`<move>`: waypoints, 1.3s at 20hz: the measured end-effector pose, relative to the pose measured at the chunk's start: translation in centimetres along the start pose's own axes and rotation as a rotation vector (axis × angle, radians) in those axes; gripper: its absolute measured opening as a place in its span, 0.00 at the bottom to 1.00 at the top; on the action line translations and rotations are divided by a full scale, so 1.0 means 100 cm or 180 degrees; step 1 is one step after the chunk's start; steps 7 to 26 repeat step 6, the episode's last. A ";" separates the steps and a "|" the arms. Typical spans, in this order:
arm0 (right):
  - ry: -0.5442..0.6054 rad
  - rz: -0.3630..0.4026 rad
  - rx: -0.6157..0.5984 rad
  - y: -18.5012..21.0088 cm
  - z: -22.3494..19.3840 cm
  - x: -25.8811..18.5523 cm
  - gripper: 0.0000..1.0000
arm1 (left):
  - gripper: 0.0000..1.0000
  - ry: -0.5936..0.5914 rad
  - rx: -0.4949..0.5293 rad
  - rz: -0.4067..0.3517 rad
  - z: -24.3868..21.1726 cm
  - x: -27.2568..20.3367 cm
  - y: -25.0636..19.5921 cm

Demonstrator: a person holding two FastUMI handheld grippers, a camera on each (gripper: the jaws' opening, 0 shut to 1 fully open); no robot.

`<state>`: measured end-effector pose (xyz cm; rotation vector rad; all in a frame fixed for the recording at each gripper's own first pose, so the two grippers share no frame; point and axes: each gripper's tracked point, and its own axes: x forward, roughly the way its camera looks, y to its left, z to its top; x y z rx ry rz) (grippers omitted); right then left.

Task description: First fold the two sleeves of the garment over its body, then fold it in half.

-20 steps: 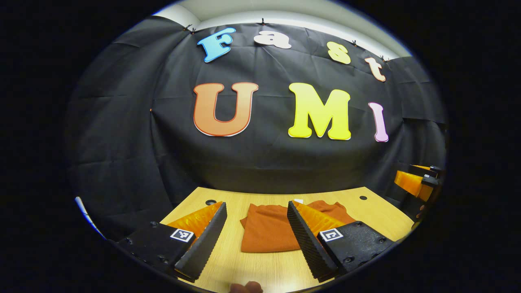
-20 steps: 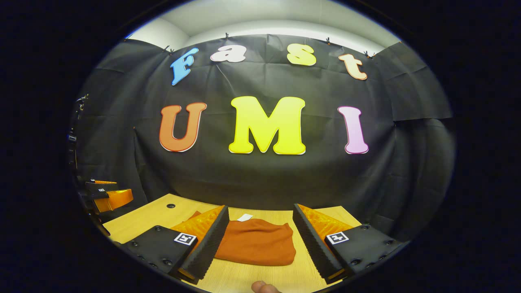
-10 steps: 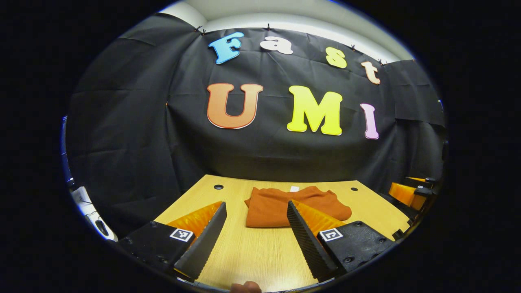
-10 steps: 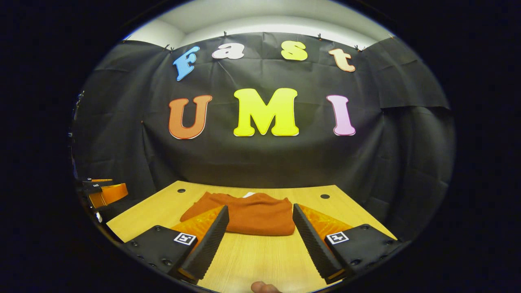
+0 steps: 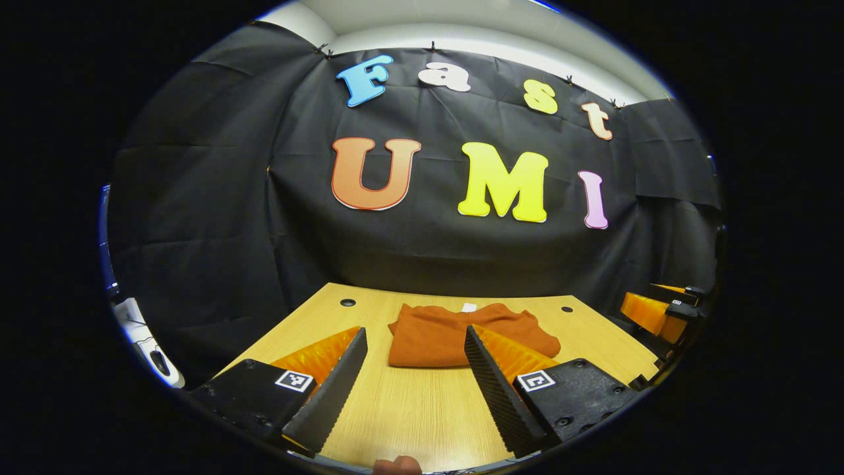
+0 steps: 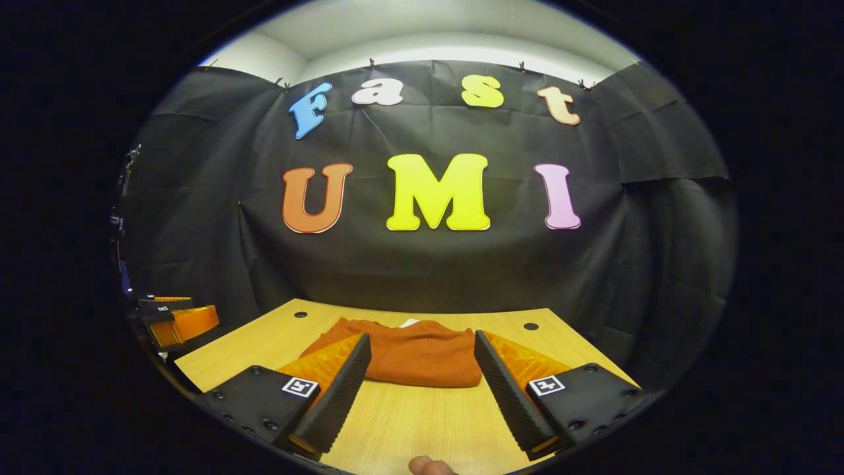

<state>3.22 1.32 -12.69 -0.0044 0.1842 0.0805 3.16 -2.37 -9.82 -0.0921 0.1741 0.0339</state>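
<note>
The orange garment (image 5: 461, 333) lies on the wooden bench (image 5: 409, 409) as a compact, thick packet, toward the far edge near the black cloth wall. In the left gripper view it sits at about 12 o'clock from the left claw (image 5: 415, 389), a little toward 1 o'clock, with bare wood between. In the right gripper view the garment (image 6: 412, 353) is at about 12 o'clock from the right claw (image 6: 422, 396), again apart from it.

No sleeve sticks out to either side; the outline is short and rounded, with a doubled front edge facing the viewer. A small white tag (image 5: 469, 307) shows at the far edge. From this I judge that both sleeves are already folded in and the half fold is also made, so the task looks finished or almost finished. The left side of the packet slopes out a bit in the right gripper view, so maybe a small tidy-up is left, but I cannot be sure.

Both claws are spread wide apart and hold nothing; each hangs above the near part of the bench, clear of the cloth. At about 3 o'clock in the left gripper view, the right claw is seen off the bench edge.
</note>
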 end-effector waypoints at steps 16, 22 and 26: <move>-0.0018 -0.0061 0.0016 -0.013 0.000 0.000 0.99 | 0.96 -0.0002 -0.0011 -0.0003 0.001 0.006 -0.004; -0.0018 -0.0061 0.0016 -0.013 0.000 0.000 0.99 | 0.96 -0.0002 -0.0011 -0.0003 0.001 0.006 -0.004; -0.0018 -0.0061 0.0016 -0.013 0.000 0.000 0.99 | 0.96 -0.0002 -0.0011 -0.0003 0.001 0.006 -0.004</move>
